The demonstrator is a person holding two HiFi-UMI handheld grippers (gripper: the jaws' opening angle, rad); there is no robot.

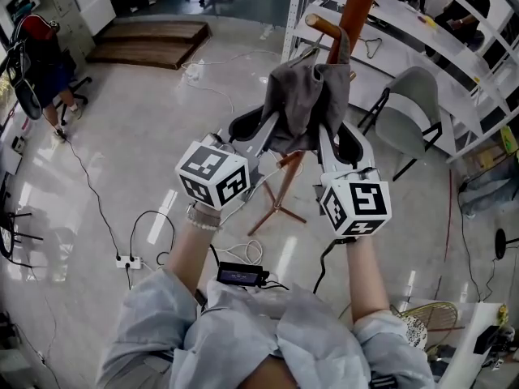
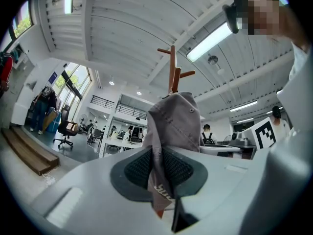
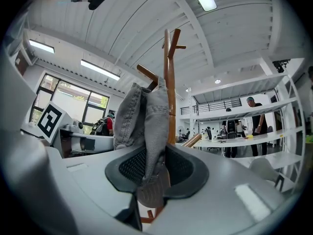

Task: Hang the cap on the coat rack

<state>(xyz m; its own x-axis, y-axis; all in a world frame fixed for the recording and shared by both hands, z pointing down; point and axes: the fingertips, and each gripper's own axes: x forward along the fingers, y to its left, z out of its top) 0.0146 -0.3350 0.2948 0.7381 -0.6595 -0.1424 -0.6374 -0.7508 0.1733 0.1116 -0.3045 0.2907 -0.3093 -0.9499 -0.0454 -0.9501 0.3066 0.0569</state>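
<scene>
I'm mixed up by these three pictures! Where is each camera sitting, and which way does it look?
Head view: on the person's head, looking steeply down at the cap by the coat rack; both forearms, left claw and right claw show.
Left gripper view: rides the left claw, looking along its own jaws, shut on the cap.
Right gripper view: rides the right claw, looking along its own jaws, also shut on the cap.
Shared: both gripper views see cap, coat rack and ceiling.

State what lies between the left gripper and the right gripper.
The cap hangs there, pinched by the left gripper on one side and the right gripper on the other, close to the rack. The head view shows it.
</scene>
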